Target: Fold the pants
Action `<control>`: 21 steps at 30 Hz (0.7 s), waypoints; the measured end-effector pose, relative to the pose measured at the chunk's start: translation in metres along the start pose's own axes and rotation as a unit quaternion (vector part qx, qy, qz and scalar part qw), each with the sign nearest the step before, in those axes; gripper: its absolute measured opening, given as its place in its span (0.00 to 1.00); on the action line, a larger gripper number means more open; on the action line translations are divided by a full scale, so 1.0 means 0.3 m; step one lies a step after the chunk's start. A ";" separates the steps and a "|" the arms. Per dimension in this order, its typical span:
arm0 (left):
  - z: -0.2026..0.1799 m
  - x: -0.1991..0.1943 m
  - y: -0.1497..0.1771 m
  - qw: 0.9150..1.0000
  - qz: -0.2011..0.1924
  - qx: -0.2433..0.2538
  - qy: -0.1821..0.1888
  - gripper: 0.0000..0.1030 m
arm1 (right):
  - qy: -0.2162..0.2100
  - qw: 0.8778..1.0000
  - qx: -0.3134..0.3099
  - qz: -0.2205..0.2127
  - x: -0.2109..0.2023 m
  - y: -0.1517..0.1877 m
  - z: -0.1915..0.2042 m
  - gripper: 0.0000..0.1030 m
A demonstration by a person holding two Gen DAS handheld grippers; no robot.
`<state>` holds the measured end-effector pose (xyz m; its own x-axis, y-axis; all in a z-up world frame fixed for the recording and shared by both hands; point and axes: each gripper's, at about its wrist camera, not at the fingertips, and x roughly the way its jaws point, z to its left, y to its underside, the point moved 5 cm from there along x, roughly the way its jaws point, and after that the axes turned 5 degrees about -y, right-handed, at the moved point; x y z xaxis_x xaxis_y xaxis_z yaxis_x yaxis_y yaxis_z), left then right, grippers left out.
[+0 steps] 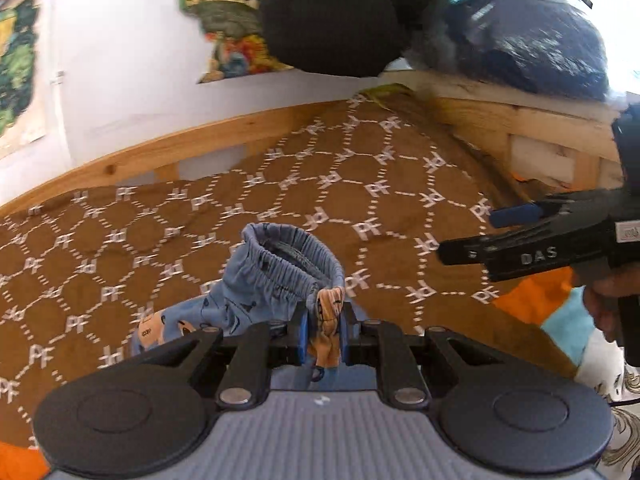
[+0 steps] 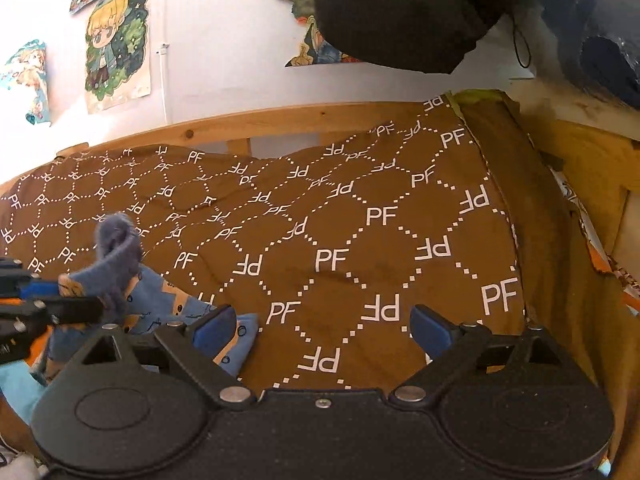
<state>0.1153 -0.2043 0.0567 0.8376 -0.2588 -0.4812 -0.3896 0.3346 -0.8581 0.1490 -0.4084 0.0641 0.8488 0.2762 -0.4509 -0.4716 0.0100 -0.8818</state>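
Note:
Small blue pants (image 1: 256,296) with an orange print and an elastic waistband lie bunched on the brown bed cover (image 1: 160,216). My left gripper (image 1: 323,330) is shut on a fold of the pants near the waistband and lifts that edge. In the right wrist view the left gripper (image 2: 70,300) comes in from the left with the raised waistband (image 2: 116,256) in it. My right gripper (image 2: 324,324) stands wide open over the cover, its left pad (image 2: 216,322) beside a loose part of the pants (image 2: 240,346), with nothing between the pads. It also shows at the right, right gripper (image 1: 468,232).
A wooden bed frame (image 2: 280,124) runs along the far side and the right. A black cushion (image 2: 400,12) and a dark plastic-wrapped bundle (image 1: 532,36) sit at the far right corner. Posters (image 2: 116,48) hang on the white wall. Orange and light-blue cloth (image 1: 552,308) lies at the near right.

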 end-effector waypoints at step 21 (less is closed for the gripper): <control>0.142 0.007 0.128 0.993 0.057 -0.085 -0.063 0.81 | -0.054 0.998 0.009 0.043 0.091 0.094 0.083 0.94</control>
<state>0.1185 -0.1533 0.0303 0.8218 -0.1096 -0.5591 -0.5338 0.1947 -0.8229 0.1528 -0.3766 0.0305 0.7748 0.3790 -0.5060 -0.5466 -0.0005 -0.8374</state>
